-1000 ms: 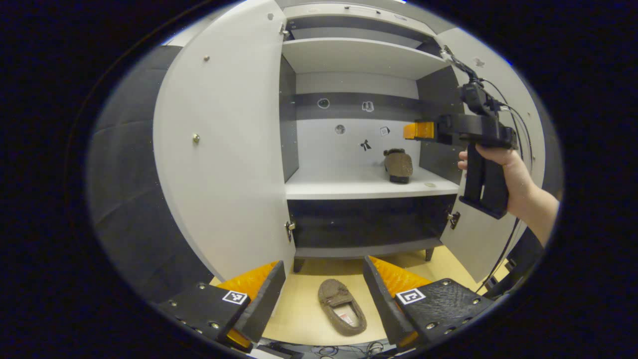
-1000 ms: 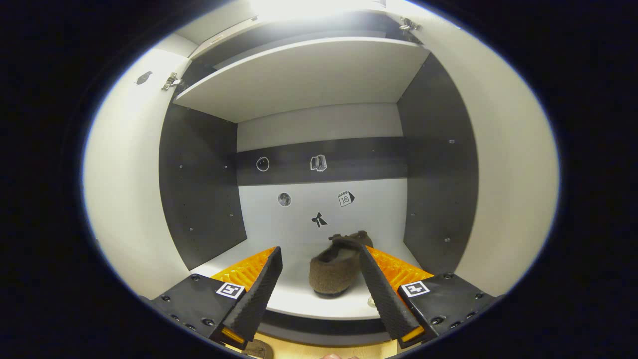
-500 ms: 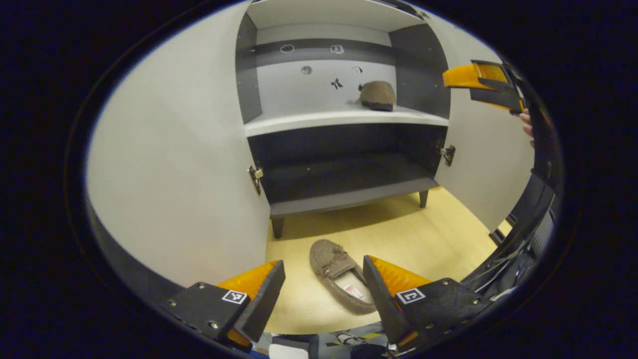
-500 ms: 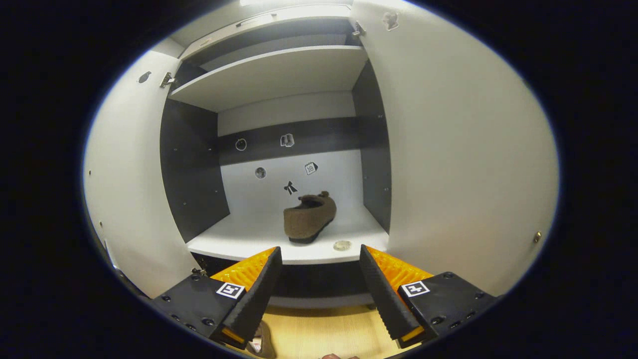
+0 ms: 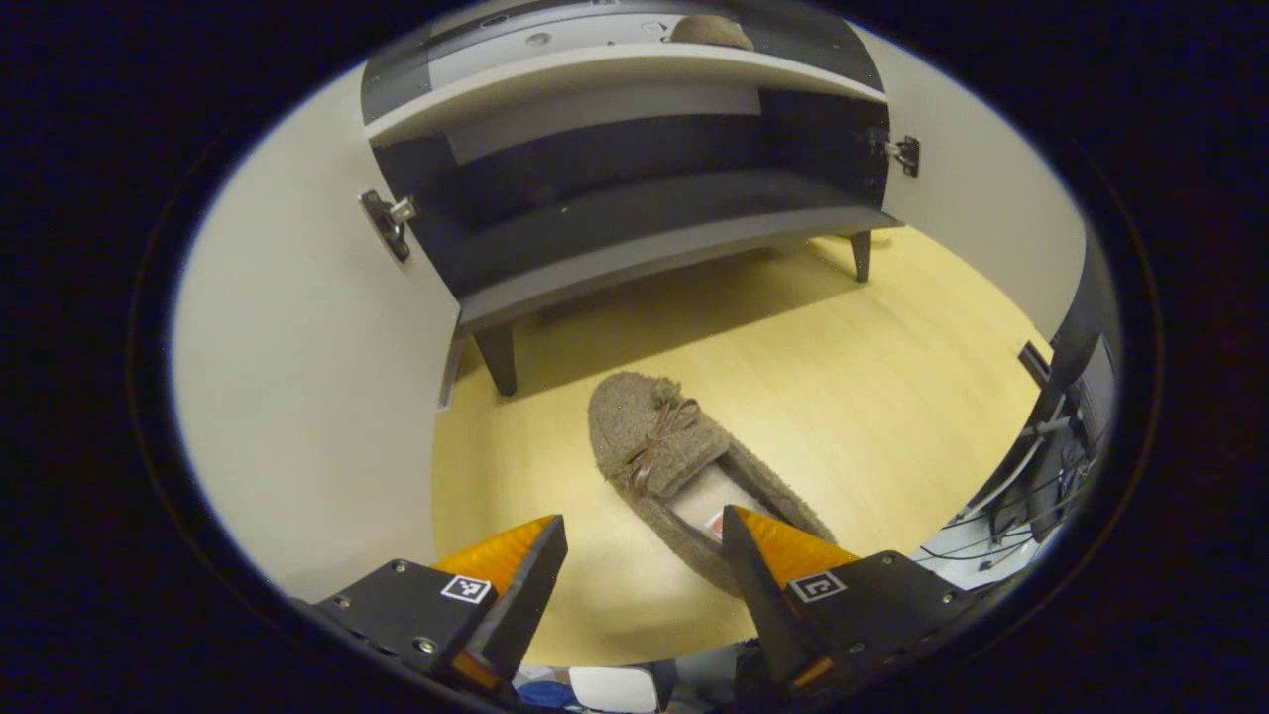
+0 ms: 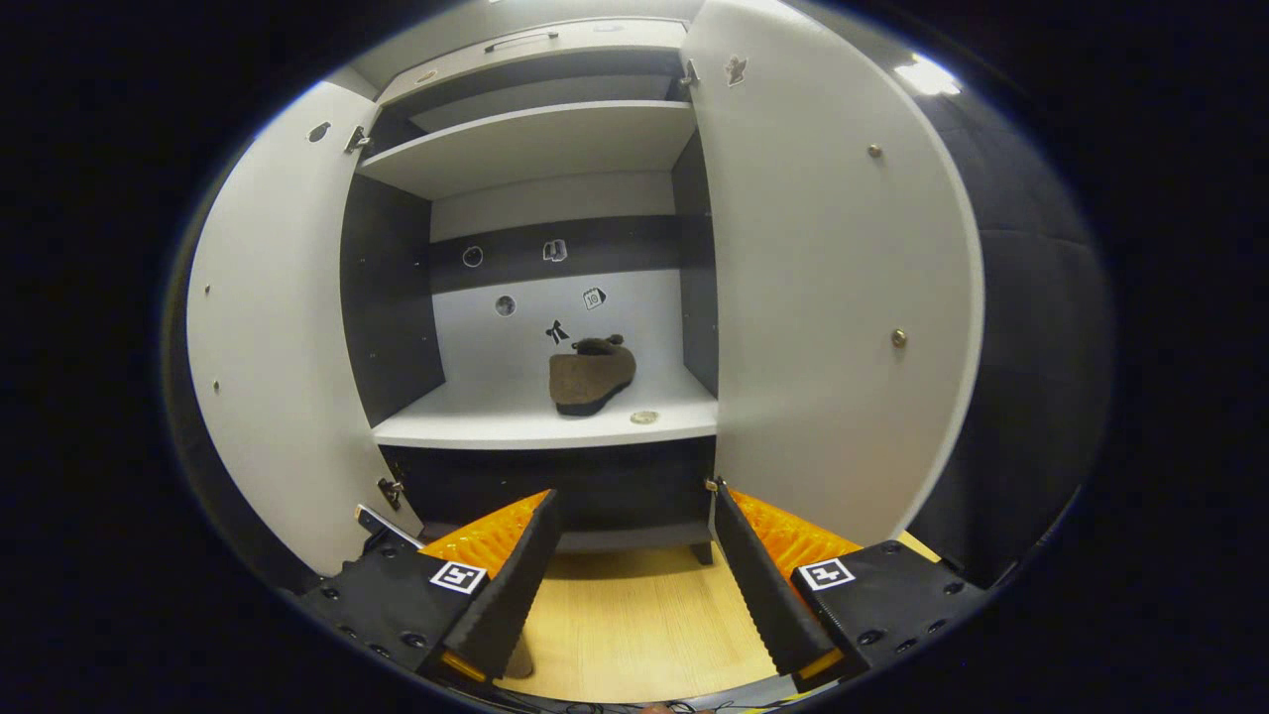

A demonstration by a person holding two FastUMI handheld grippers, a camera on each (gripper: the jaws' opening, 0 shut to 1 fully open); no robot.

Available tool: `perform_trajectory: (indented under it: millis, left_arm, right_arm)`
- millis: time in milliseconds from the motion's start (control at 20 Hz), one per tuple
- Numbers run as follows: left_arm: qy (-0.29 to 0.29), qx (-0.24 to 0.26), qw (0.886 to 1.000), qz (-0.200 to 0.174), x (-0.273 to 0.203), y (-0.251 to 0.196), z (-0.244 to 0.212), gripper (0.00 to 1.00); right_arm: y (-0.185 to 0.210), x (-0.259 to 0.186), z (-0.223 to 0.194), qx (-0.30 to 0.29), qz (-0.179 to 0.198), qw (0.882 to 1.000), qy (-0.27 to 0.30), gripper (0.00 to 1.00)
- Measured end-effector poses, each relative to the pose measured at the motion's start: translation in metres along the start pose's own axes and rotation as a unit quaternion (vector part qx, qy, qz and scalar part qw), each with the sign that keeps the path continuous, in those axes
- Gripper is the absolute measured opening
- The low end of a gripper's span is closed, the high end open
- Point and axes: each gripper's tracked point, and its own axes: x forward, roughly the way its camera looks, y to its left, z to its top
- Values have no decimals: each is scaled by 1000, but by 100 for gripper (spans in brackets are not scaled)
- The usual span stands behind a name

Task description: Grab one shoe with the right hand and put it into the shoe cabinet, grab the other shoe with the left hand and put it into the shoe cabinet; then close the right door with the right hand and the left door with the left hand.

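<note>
A brown fuzzy shoe with a bow [image 5: 662,458] lies on the wooden floor before the shoe cabinet [image 5: 644,260]. My left gripper [image 5: 642,540] hovers open just above it, and its right finger [image 5: 753,570] covers the heel end. The other brown shoe [image 6: 592,369] rests on the cabinet's middle shelf [image 6: 516,432], and its top edge peeks at the upper rim of the left gripper view [image 5: 706,30]. Back from the cabinet, my right gripper [image 6: 633,555] is open and holds nothing. Both doors stand open: the left door [image 6: 268,337] and the right door [image 6: 823,297].
A small round object [image 6: 644,417] lies on the shelf by the shoe. The right door carries a knob [image 6: 897,337]. Cabinet legs [image 5: 499,359] stand on the floor. Cables and dark gear [image 5: 1056,466] crowd the floor's right edge. Stickers dot the cabinet's back wall.
My left gripper has dropped from facing the cabinet down toward the shoe on the floor. My right gripper has drawn back out of the cabinet, leaving the other shoe on the shelf.
</note>
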Motion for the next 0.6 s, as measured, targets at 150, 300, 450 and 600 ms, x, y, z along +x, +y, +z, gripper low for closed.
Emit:
perform_trajectory:
  millis: [150,300,450,600]
  left_arm:
    - [9,-2,1000,-2,2,0,4,92]
    - [19,-20,1000,-9,-4,-2,15,92]
    - [24,-36,999,-12,-9,0,26,96]
    - [23,-41,999,-20,-10,1,28,88]
  right_arm:
    - [-19,-31,-19,1,-35,999,14,98]
    - [-46,-64,-33,4,-77,997,28,98]
    - [-81,-97,-35,16,-131,991,26,98]
    - [-116,-127,-42,37,-187,981,23,98]
